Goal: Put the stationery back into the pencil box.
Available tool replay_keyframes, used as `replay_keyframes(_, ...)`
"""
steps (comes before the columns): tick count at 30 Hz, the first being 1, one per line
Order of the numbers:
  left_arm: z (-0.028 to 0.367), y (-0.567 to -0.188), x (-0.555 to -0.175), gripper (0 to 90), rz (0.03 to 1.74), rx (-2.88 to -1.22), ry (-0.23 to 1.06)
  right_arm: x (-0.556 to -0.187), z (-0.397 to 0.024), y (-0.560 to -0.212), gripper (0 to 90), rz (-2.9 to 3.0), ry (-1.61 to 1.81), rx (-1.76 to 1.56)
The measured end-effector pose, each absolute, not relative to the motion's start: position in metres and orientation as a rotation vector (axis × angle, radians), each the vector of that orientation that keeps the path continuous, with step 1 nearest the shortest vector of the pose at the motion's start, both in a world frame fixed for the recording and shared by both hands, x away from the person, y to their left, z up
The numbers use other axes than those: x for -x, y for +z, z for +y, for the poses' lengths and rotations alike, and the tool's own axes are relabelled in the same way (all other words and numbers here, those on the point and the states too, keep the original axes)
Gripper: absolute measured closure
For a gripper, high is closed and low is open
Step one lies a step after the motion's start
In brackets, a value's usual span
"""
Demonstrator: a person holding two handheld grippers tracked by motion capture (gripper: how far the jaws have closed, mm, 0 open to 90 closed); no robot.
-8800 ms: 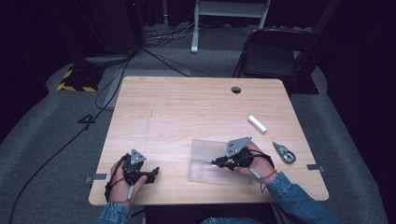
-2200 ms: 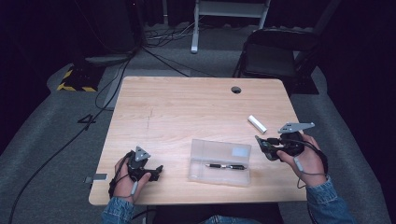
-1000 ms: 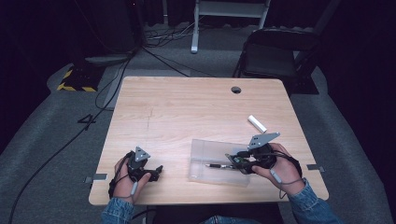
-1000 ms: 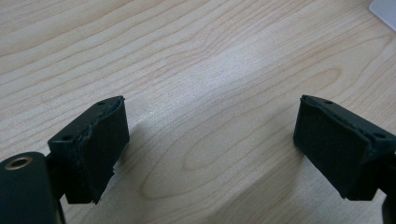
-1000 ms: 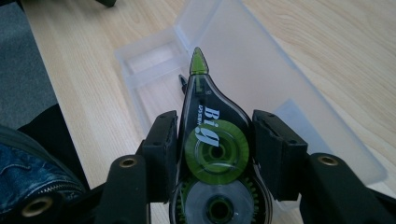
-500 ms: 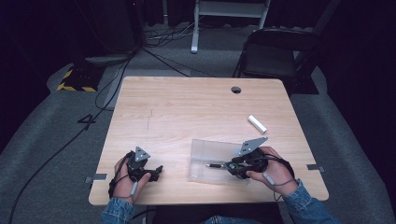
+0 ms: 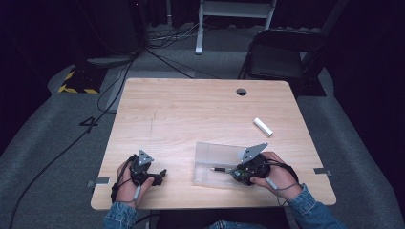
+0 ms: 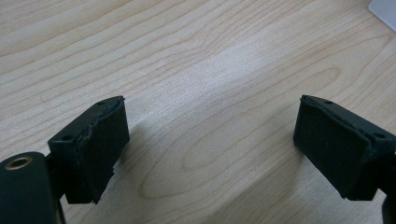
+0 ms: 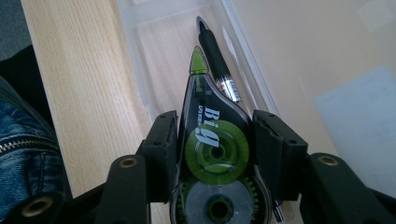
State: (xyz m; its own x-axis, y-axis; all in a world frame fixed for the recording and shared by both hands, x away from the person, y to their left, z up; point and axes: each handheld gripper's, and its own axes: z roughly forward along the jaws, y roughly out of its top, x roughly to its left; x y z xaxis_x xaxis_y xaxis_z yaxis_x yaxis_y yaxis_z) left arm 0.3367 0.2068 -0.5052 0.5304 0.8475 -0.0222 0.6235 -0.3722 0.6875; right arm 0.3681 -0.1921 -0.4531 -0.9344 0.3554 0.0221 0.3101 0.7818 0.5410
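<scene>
Between my right gripper's (image 9: 212,140) jaws: a green-and-black correction tape dispenser (image 9: 212,135), clamped, over the clear plastic box (image 9: 140,18).

Both pads press on the dispenser's flanks; its green tip points along the box toward a black pen (image 9: 215,53) lying inside, just beside the tip, though I cannot tell whether they touch. From the high view I read the right gripper (image 7: 241,174) at the box's (image 7: 215,150) near right end, close to the table's (image 7: 191,109) front edge; the dispenser itself is too small there to make out, probably inside the box's rim. A white cylinder (image 7: 262,127) lies apart, farther back on the right. My left gripper (image 8: 212,144) sits at front left, jaws wide apart over bare wood, holding nothing.
</scene>
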Motion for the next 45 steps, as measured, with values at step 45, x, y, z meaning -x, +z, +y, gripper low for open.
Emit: replay_keyframes(45,0.207,-0.505,-0.337,10.8,1.187,-2.122,0.446,-0.367,-0.186,-0.462,39.3,2.985,0.982,-0.517)
